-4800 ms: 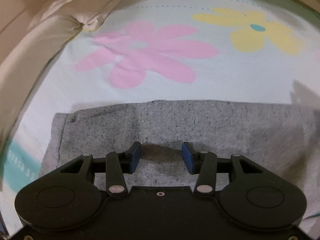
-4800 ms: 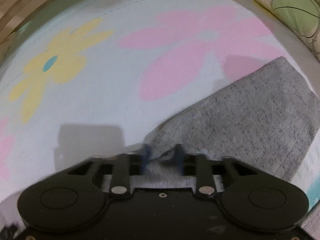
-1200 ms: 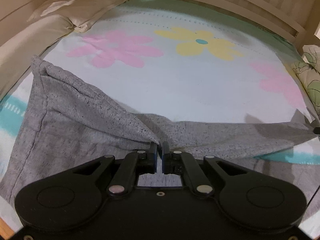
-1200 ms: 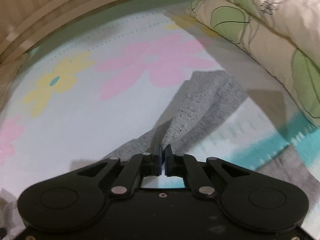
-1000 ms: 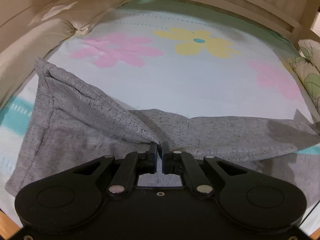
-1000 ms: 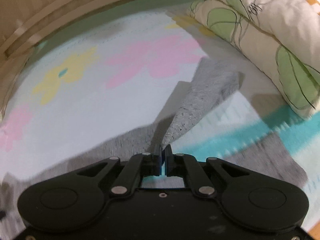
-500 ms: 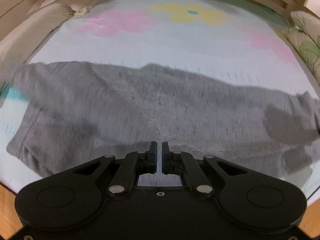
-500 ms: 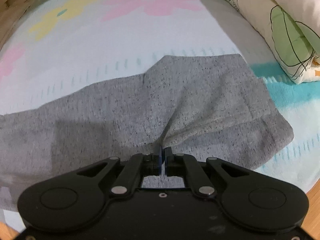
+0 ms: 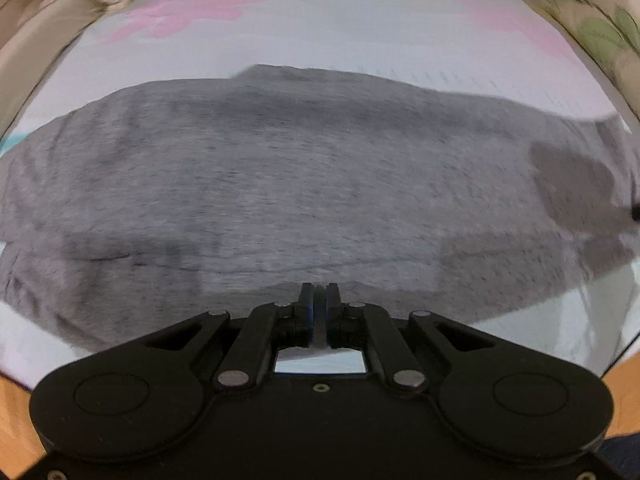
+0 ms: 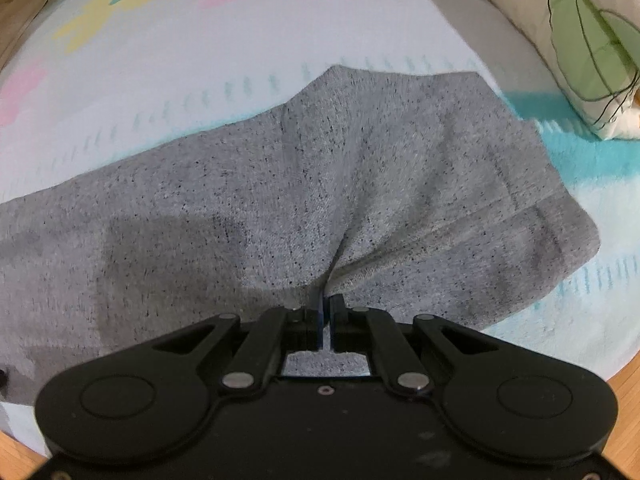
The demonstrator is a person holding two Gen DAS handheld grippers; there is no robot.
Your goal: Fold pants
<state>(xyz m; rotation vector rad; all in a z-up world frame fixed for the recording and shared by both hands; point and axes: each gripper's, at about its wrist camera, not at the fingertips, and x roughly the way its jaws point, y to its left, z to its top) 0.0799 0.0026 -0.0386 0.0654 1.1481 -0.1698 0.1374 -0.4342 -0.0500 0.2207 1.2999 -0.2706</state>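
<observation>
Your left gripper (image 9: 319,294) has its jaws pressed together on the near edge of the grey pants (image 9: 304,184), with only a sliver of cloth between the blue pads. The pants lie spread wide across the bed sheet (image 9: 328,44), running from 9 o'clock to 3 o'clock in the left wrist view; that view is blurred, so fine folds cannot be made out there. A darker shadow patch sits on the cloth towards 3 o'clock.

Your right gripper (image 10: 327,307) is likewise closed tight on the pants (image 10: 360,184), and the fabric puckers into a crease rising from the pinch point towards 12 o'clock. The hemmed end of the cloth lies at 3 o'clock, doubled over a lower layer. A leaf-print quilt (image 10: 580,28) rests on the sheet (image 10: 224,24) at 1 to 2 o'clock, apart from the pants. Pink and yellow flower prints show on the sheet at 11 o'clock.
</observation>
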